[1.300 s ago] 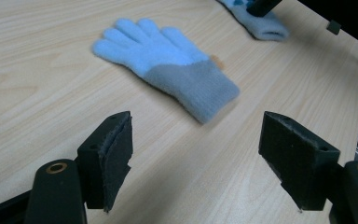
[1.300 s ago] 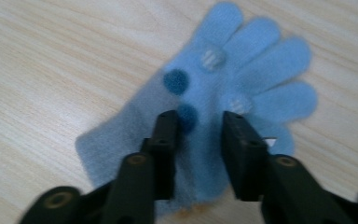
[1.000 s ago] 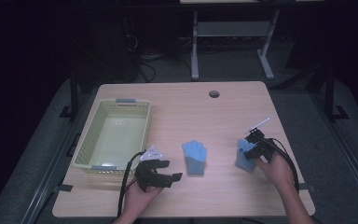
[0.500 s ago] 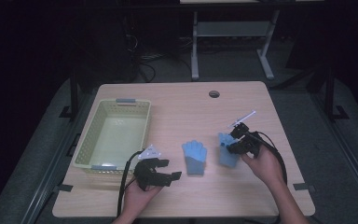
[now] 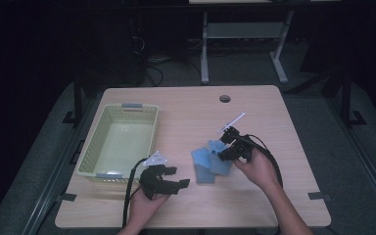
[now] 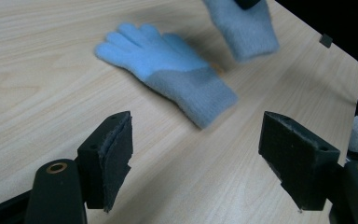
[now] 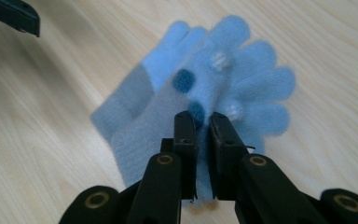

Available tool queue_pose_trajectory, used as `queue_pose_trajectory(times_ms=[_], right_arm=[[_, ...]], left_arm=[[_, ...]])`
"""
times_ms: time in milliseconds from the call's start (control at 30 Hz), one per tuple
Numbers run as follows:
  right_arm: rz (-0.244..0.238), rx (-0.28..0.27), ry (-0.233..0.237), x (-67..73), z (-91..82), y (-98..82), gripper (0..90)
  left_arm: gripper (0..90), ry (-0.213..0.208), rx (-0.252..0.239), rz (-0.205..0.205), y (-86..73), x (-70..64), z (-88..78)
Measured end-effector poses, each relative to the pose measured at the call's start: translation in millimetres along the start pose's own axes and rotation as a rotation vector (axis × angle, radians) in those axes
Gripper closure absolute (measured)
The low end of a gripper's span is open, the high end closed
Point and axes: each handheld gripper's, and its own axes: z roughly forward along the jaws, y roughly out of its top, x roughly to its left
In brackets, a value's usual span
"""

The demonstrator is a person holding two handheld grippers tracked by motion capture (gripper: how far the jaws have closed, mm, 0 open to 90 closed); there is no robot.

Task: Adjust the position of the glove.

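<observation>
High view overhead; gripper views close — glove (image 6: pixel 168 70) shared.

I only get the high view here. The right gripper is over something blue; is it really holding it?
Observer: Yes. In the right gripper view the right gripper is clamped on a held glove.
Operator: Plain blue?
Observer: No, it carries dark and pale dots.
Operator: And the other gripper?
Observer: The left gripper is wide open above bare table, facing the flat glove.

Blue-and-grey gloves (image 6: pixel 168 70), pale green basket (image 5: pixel 117 142).
</observation>
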Motion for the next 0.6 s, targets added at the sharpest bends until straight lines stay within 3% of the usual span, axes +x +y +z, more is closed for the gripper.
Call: queue_pose_trajectory(times_ms=[600], right_arm=[[-0.028, 0.029, 0.039, 17.5, 19.0, 16.5, 82.1]], left_arm=[[25.5, 0.006, 0.000, 0.000, -0.4, 1.3, 0.5]])
